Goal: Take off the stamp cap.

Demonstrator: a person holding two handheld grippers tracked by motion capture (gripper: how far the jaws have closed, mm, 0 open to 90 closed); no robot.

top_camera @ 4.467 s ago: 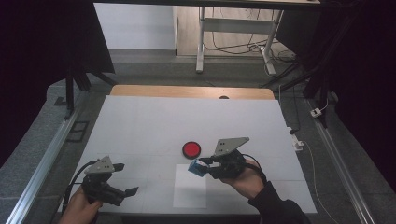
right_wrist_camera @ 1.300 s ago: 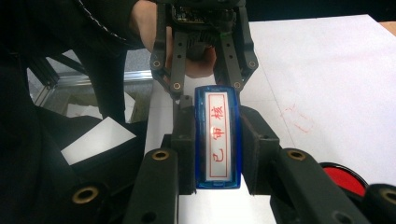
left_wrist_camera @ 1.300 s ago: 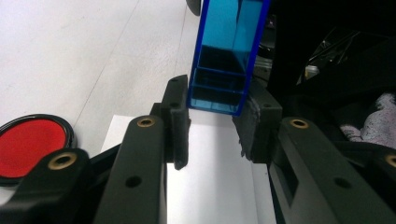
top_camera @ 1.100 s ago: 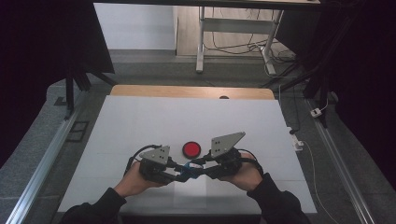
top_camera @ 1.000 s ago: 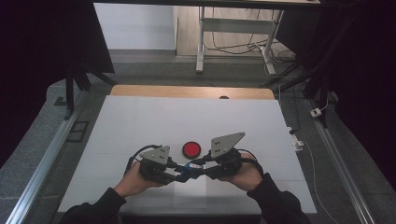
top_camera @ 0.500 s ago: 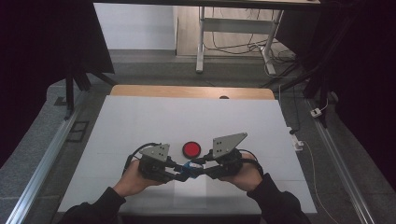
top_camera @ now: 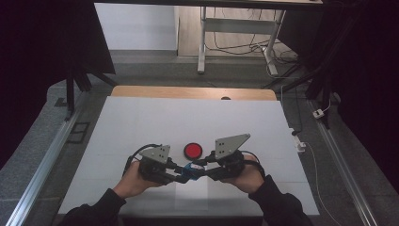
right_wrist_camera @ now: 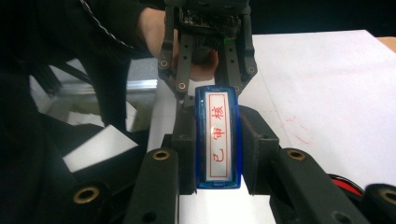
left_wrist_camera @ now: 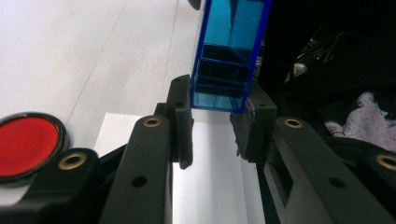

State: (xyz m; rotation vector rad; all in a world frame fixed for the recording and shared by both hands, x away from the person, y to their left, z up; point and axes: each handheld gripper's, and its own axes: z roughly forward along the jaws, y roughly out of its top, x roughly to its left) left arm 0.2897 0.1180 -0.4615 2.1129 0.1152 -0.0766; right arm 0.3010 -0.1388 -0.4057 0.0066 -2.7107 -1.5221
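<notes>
A blue translucent stamp (top_camera: 190,170) with a white label and red characters (right_wrist_camera: 218,140) hangs just above the table between both grippers. My right gripper (top_camera: 200,172) is shut on its body, pads on both long sides (right_wrist_camera: 218,121). My left gripper (top_camera: 181,175) faces it from the left. Its pads clamp the stamp's other end (left_wrist_camera: 224,60), with the jaws either side of it (left_wrist_camera: 218,93). In the right gripper view the left gripper (right_wrist_camera: 212,93) comes in from the top. A round red ink pad (top_camera: 193,150) lies just behind the grippers, and at the left (left_wrist_camera: 25,140) in the left gripper view.
A white sheet of paper (top_camera: 193,195) lies under the grippers near the table's front edge. The white table top (top_camera: 188,117) stretches away to a wooden strip at the back. Metal rails run along both sides, and cables lie at the right.
The left gripper has come from the front left corner to the stamp in the right gripper. Over the last second nothing visibly moved.
</notes>
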